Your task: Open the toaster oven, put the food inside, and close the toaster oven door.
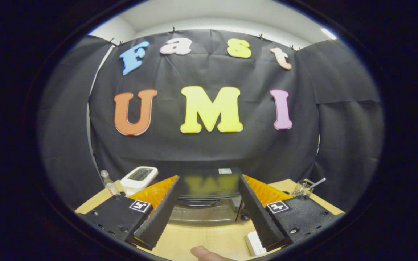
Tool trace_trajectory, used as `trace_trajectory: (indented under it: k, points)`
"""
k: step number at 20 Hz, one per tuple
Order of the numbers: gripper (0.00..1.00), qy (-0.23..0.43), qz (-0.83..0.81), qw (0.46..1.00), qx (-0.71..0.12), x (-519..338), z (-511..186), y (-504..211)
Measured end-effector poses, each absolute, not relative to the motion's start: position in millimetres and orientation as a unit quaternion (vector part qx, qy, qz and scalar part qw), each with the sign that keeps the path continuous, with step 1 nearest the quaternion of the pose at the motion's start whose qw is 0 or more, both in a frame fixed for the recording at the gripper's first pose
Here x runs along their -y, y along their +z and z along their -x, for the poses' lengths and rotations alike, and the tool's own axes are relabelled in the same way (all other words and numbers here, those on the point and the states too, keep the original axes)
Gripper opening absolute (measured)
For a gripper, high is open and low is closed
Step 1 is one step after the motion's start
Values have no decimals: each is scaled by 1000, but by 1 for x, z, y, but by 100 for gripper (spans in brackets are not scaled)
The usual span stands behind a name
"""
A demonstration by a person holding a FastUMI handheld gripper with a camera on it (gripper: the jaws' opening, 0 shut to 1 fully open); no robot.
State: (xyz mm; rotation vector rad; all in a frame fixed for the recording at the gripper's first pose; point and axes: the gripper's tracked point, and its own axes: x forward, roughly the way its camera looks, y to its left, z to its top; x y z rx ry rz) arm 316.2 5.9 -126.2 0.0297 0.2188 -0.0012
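The tool [209,235] hangs with its fingers spread wide and nothing between them, lined up on the toaster oven [209,199], which stands just ahead on the wooden surface [209,239] with its door closed. Whether food sits inside cannot be told. A glass [302,188] holding a straw stands off to the right.

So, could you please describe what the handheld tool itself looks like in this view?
The tool has two long, wedge-shaped fingers with ridged, sawtooth inner faces. Each is mounted on a black block fastened with screws and bearing a small square black-and-white marker. Translucent orange ribbed panels sit behind the fingers. No cables are visible.
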Motion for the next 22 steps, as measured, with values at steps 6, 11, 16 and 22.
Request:
trace_trajectory:
  k: [6, 11, 16, 22]
  points:
    - [100, -5, 8, 1000, -25, 10, -208, -10]
    - [100, 18, 30, 999, -14, 13, -122, 26]
    - [100, 18, 8, 999, -31, 28, -43, -1]
    - [100, 17, 25, 999, 22, 21, -14, 23]
